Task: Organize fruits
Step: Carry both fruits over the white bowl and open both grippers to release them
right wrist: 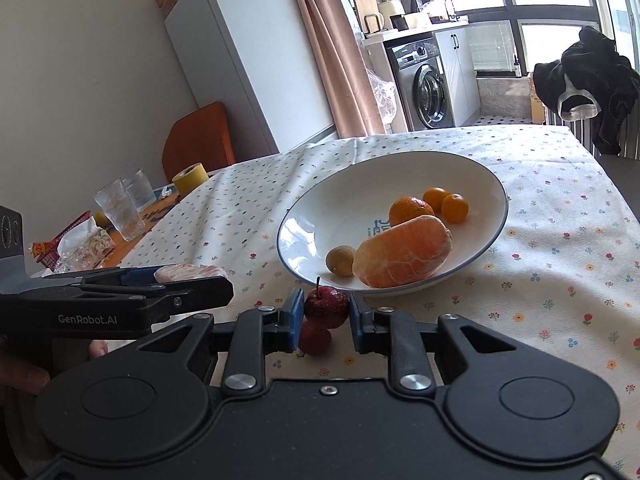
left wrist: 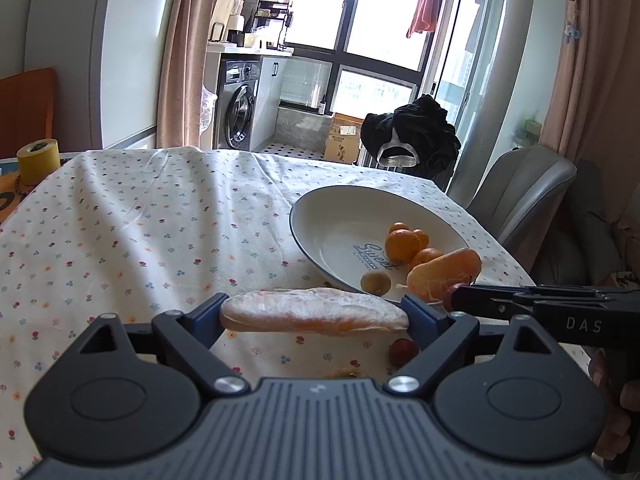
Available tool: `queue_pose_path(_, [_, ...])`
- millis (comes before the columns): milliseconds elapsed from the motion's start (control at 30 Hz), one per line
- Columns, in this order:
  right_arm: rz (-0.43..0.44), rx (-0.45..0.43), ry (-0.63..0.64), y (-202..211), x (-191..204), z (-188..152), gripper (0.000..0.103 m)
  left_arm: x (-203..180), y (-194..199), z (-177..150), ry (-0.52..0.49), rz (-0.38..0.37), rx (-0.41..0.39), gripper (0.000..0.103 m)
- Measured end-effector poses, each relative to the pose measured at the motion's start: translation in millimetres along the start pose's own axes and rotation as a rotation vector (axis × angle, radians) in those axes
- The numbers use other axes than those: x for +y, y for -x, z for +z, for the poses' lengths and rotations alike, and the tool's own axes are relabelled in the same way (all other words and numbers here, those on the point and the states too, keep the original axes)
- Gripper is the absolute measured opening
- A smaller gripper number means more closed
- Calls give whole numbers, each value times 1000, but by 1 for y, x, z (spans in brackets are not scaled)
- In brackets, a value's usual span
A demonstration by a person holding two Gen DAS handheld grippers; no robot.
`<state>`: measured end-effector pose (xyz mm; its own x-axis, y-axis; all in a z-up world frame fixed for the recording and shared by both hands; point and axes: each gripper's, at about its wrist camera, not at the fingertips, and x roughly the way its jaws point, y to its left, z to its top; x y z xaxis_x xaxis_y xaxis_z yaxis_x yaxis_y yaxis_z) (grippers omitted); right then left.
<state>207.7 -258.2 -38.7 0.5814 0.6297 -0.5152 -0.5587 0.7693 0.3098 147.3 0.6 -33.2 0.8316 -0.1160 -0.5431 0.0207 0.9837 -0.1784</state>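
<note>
My left gripper (left wrist: 314,314) is shut on a peeled orange segment (left wrist: 316,312) and holds it above the flowered tablecloth, left of the white plate (left wrist: 320,208). The segment also shows in the right wrist view (right wrist: 188,272). My right gripper (right wrist: 325,312) is shut on a small red fruit (right wrist: 326,306) just in front of the plate's near rim (right wrist: 292,224). A second red fruit (right wrist: 315,339) lies on the cloth below it. The plate holds a peeled orange half (right wrist: 404,252), several small oranges (right wrist: 410,210) and a brown longan (right wrist: 340,261).
A yellow tape roll (left wrist: 38,160) stands at the table's far left. Glasses (right wrist: 120,208) and snack wrappers (right wrist: 76,248) sit on the left in the right wrist view. A grey chair (left wrist: 524,196) and a chair with dark clothes (left wrist: 412,136) stand beyond the table.
</note>
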Motion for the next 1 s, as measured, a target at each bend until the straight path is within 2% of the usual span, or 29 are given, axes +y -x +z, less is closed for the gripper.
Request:
queue_pose_path(367, [-20,-49,5,10,-1,12,23,-6,-11,16,-23,7,-10,90])
queue_pose_path(1000, [-61,-111,-17,4,-34,42,23,-26,-65,41,-56,-3,34,90])
